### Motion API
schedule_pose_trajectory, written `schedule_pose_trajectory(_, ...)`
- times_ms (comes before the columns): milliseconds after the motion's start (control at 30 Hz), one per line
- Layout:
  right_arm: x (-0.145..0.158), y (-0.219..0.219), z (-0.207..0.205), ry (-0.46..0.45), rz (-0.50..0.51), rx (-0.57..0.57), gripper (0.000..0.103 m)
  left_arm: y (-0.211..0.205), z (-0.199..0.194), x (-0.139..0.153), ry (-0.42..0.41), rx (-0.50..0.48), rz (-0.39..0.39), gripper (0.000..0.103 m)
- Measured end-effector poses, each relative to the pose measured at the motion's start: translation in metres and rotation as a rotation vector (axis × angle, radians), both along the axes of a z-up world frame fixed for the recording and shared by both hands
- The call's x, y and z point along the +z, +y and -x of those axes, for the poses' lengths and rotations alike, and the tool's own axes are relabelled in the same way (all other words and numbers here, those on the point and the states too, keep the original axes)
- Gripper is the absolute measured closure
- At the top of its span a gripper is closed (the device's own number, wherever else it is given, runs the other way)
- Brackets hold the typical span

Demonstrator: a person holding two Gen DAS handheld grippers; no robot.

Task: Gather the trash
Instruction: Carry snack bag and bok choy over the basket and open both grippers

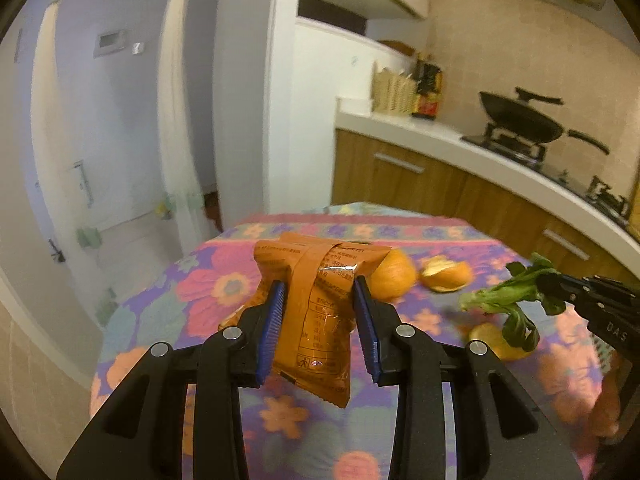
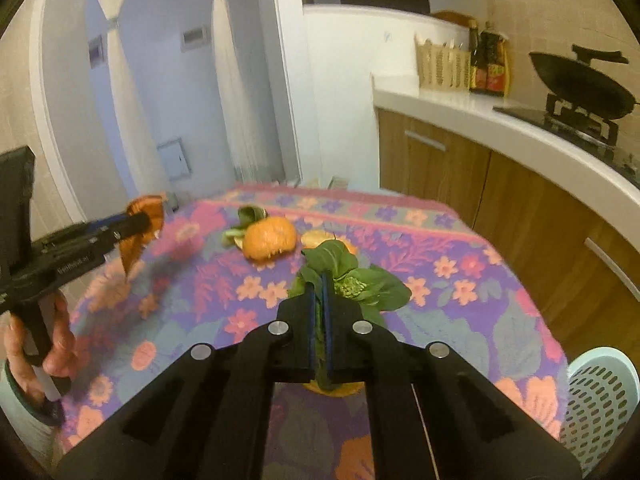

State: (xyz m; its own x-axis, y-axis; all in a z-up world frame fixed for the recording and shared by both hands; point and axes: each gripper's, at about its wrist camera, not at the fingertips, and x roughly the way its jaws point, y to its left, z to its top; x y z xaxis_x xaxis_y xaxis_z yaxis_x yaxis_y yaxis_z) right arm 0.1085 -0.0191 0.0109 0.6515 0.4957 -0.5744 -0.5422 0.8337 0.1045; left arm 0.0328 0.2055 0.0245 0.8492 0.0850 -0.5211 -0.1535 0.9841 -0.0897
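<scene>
Both claws lifted over the floral tabletop (image 2: 460,240), each clamped on a piece of trash.

The left claw (image 1: 318,300) pinches an orange snack wrapper (image 1: 316,312) between its blue pads, the packet hanging clear of the cloth. At its 1 o'clock lie orange peels (image 1: 446,274), one just behind the wrapper. At 3 o'clock the right claw (image 2: 322,312), pressed together, grips a leafy green vegetable scrap (image 2: 360,284) above another peel. A pale perforated basket (image 2: 600,396) sits at the right claw's 4 o'clock, off the tabletop's edge.
</scene>
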Motion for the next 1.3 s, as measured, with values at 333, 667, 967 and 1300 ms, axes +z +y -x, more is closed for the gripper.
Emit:
schedule_pose_trajectory(333,0.034,-0.072,0.027,-0.077,-0.086,-0.099,0.102,-0.072,-0.001,0.021,-0.043,-0.141,0.002,0.07)
schedule_pose_trajectory(667,0.014,-0.194,0.061,-0.076,-0.098,-0.36,0.102,-0.211,-0.026,0.012,-0.012,-0.401,-0.011,0.07)
schedule_pose_trajectory(967,-0.017,-0.286,0.067,-0.001,-0.118,-0.548,0.102,-0.324,-0.046,-0.001,0.058,-0.577,-0.014,0.07)
schedule_pose_trajectory(1300,-0.057,-0.325,0.051,0.142,-0.117,-0.616,0.102,-0.378,-0.072,-0.031,0.185,-0.666,0.062,0.069)
